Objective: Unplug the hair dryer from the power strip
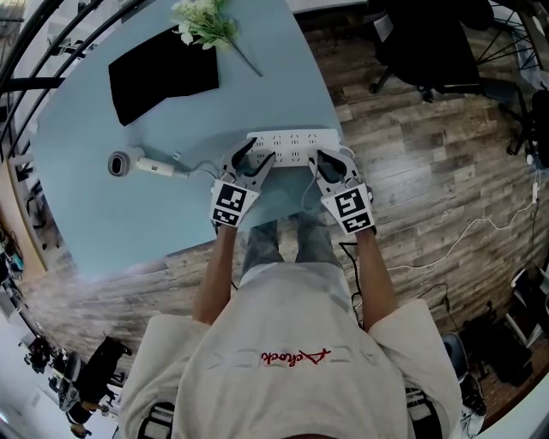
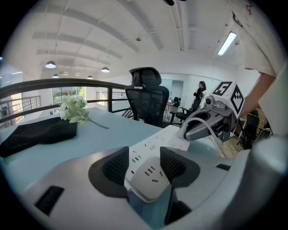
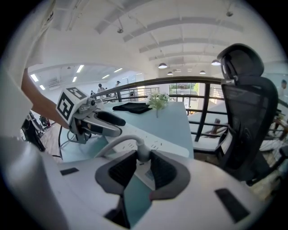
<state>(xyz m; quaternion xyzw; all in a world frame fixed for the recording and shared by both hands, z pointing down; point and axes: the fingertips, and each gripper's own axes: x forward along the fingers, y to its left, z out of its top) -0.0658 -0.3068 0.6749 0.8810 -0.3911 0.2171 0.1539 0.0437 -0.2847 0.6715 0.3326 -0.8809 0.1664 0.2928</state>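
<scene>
A white power strip (image 1: pixel 292 144) lies on the pale blue table (image 1: pixel 103 214), near its front edge. My left gripper (image 1: pixel 255 157) is shut on the strip's left end (image 2: pixel 152 177), with both pads against its sides. At the strip's right end, my right gripper (image 1: pixel 331 163) is shut on the hair dryer's white plug (image 3: pixel 143 154), which sits in a socket. The plug's cord (image 3: pixel 114 143) curves away to the left. The hair dryer (image 1: pixel 129 163) lies on the table farther left, apart from both grippers.
A black cloth (image 1: pixel 163 73) and a sprig of white flowers (image 1: pixel 204 21) lie at the back of the table. A black office chair (image 3: pixel 245 112) stands past the table's right edge on the wood floor (image 1: pixel 429 171). Cables (image 1: pixel 480 231) trail on the floor.
</scene>
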